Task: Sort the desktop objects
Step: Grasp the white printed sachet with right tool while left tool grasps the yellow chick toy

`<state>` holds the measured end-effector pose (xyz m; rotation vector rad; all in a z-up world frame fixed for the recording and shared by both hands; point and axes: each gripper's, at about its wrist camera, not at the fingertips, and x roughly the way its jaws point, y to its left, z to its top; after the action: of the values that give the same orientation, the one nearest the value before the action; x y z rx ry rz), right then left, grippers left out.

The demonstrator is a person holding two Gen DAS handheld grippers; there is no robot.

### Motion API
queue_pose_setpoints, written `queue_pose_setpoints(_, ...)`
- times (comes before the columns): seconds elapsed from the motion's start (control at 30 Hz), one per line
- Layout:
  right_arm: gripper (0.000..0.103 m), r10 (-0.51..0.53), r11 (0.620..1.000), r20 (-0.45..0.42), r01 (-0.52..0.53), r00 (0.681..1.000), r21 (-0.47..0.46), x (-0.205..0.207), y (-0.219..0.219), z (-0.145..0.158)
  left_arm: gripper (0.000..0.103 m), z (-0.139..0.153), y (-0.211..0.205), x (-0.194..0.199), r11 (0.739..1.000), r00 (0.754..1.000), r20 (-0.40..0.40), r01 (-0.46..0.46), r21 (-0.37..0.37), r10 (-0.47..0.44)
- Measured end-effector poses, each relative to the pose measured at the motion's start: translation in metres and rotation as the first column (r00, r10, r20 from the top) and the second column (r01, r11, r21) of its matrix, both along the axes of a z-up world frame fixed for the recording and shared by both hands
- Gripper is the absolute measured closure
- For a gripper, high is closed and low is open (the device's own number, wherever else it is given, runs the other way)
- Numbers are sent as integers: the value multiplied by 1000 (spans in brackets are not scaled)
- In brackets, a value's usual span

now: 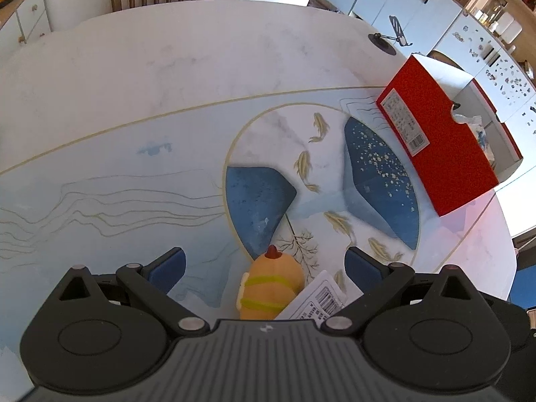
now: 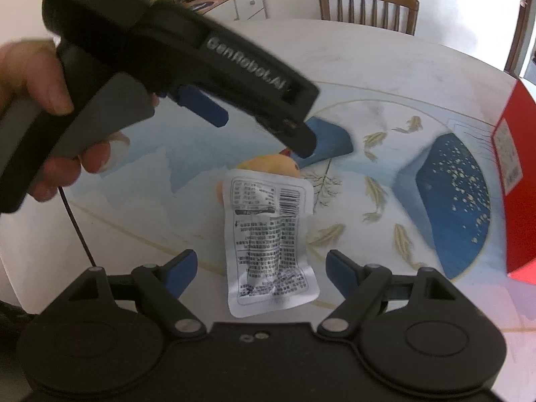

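An orange plush toy (image 1: 272, 284) with yellow stripes and a red tip lies on the printed table mat. My left gripper (image 1: 266, 268) stands open over it, a blue pad on each side and apart from it. A white printed sachet (image 1: 316, 299) rests against the toy's right side. In the right wrist view the sachet (image 2: 269, 244) lies flat between the open fingers of my right gripper (image 2: 262, 269), with the toy (image 2: 273, 165) just beyond its far edge. The left gripper (image 2: 258, 127) hovers above the toy there, held by a hand (image 2: 33, 77).
A red open box (image 1: 435, 140) with a white inside stands at the mat's right edge, also at the right in the right wrist view (image 2: 517, 184). A black phone stand (image 1: 392, 37) sits at the far right of the round table. Wooden chairs (image 2: 368, 3) stand behind it.
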<state>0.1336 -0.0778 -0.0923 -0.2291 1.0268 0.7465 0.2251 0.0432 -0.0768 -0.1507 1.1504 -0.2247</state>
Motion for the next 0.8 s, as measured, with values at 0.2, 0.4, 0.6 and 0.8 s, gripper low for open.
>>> queue_pose_setpoints(0.2, 19, 36, 998, 45, -34, 998, -48, 2, 10, -10, 1, -5, -1, 4, 1000, 1000, -25, -4, 12, 4)
queue_pose_setpoints(0.4, 21, 57, 997, 49, -54, 997, -63, 2, 18, -15, 1, -9, -5, 4, 1000, 999, -52, -2, 15, 3)
queue_pose_setpoints(0.6, 24, 52, 996, 37, -49, 998, -69, 6, 19, -18, 1, -13, -8, 4, 999, 997, -72, 12, 30, -10)
queue_pose_setpoints(0.8, 42, 21, 999, -15, -22, 1000, -48, 12, 13, -21, 1, -14, -7, 3, 1000, 997, -75, 12, 23, -10)
